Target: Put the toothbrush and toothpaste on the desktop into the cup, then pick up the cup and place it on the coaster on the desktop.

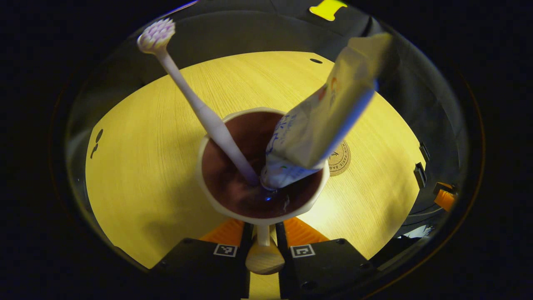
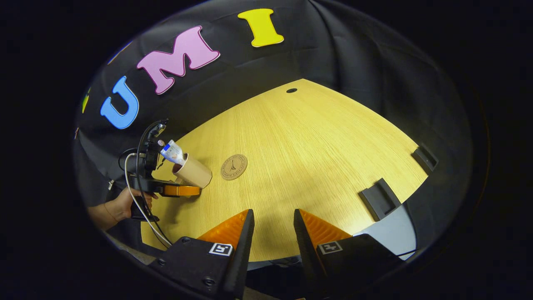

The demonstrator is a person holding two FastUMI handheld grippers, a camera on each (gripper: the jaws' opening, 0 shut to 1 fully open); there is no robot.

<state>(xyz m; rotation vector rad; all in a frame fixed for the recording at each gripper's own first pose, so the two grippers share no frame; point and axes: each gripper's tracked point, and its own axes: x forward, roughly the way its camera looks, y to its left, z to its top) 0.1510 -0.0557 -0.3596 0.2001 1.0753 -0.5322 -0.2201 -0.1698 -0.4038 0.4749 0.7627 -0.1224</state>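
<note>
In the left gripper view, a cream cup [image 1: 212, 200] with a dark inside fills the middle. A white toothbrush [image 1: 195, 104] leans out of it to the left, bristles up, and a toothpaste tube [image 1: 320, 121] leans out to the right. My left gripper [image 1: 264, 227] is shut on the cup's wooden handle [image 1: 265, 256]. The round cork coaster [image 1: 341, 159] peeks out behind the cup's right rim. In the right gripper view, the cup [image 2: 193, 171] stands just left of the coaster [image 2: 234, 166], with the left gripper [image 2: 181, 190] held by a hand [image 2: 120, 204]. My right gripper [image 2: 272, 214] is open and holds nothing.
The round light-wood table [image 2: 316, 141] has a small hole [image 2: 291, 90] near its far edge. Two dark brackets [image 2: 379, 198] sit on its right edge. The black cloth wall [image 2: 354, 54] closes the back.
</note>
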